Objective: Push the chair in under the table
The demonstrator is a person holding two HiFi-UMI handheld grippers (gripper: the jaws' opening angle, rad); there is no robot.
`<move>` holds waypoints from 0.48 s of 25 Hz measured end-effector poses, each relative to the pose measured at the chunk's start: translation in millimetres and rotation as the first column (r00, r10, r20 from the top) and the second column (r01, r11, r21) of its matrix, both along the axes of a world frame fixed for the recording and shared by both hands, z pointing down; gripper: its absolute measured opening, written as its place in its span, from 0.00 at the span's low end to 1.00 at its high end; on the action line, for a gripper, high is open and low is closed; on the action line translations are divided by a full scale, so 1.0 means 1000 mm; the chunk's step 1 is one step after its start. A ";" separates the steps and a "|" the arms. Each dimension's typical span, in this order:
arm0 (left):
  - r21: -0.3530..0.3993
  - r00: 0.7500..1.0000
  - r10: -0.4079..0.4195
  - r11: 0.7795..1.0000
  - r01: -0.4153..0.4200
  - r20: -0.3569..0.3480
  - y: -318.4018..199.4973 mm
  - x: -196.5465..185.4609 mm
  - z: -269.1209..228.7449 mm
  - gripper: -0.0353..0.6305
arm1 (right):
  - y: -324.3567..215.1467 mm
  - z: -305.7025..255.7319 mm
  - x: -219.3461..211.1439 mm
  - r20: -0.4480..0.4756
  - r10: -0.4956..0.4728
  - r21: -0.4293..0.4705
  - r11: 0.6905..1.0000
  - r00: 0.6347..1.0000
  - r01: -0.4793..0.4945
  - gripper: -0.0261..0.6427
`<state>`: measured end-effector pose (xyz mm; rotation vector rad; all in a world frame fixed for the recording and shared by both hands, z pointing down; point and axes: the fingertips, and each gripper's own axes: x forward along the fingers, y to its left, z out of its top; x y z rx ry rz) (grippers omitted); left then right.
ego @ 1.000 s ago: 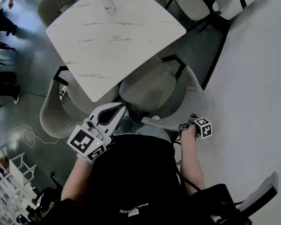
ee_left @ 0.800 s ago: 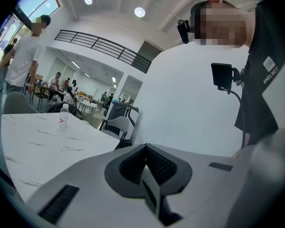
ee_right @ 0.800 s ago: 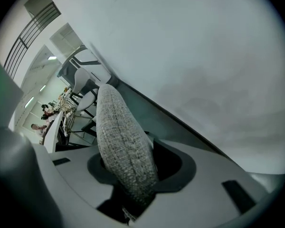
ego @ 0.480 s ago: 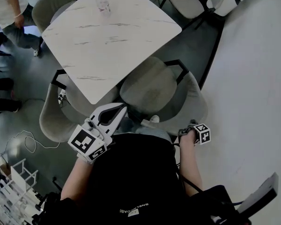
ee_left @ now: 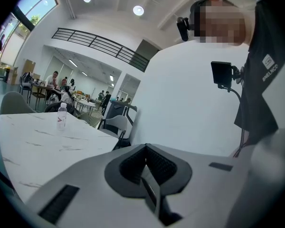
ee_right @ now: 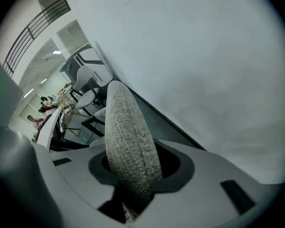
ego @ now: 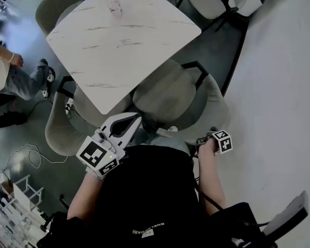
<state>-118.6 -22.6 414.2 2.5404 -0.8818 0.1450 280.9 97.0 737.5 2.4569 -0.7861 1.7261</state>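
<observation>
Closing right tool [ego: 203, 140] on chair [ego: 168, 99] backrest rim, fabric pinched between its jaws; left tool [ego: 136, 120] pressed together, empty, beside surface [ego: 119, 40] corner.

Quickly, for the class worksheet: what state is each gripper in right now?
Left gripper: shut, holding nothing.
Right gripper: jaws closing on the chair back that sits between them.

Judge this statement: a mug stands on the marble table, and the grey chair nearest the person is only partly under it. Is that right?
Not a mug: the head view shows a clear plastic bottle standing on the marble table. The grey chair nearest the person is only partly under it.
</observation>
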 end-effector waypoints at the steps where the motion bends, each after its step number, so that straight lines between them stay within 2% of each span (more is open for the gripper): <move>1: 0.001 1.000 0.000 1.000 0.000 0.001 0.001 0.000 0.000 0.06 | 0.000 -0.001 0.000 -0.004 0.003 -0.001 1.000 1.000 -0.003 0.25; 7: -0.002 1.000 -0.026 1.000 0.026 0.006 0.003 -0.010 0.003 0.06 | -0.003 -0.002 -0.003 0.012 0.023 0.019 1.000 1.000 -0.023 0.25; 12: -0.003 0.999 -0.037 0.999 0.037 0.011 0.004 -0.023 0.002 0.06 | 0.002 -0.002 -0.001 0.054 0.037 0.073 0.997 0.998 -0.040 0.25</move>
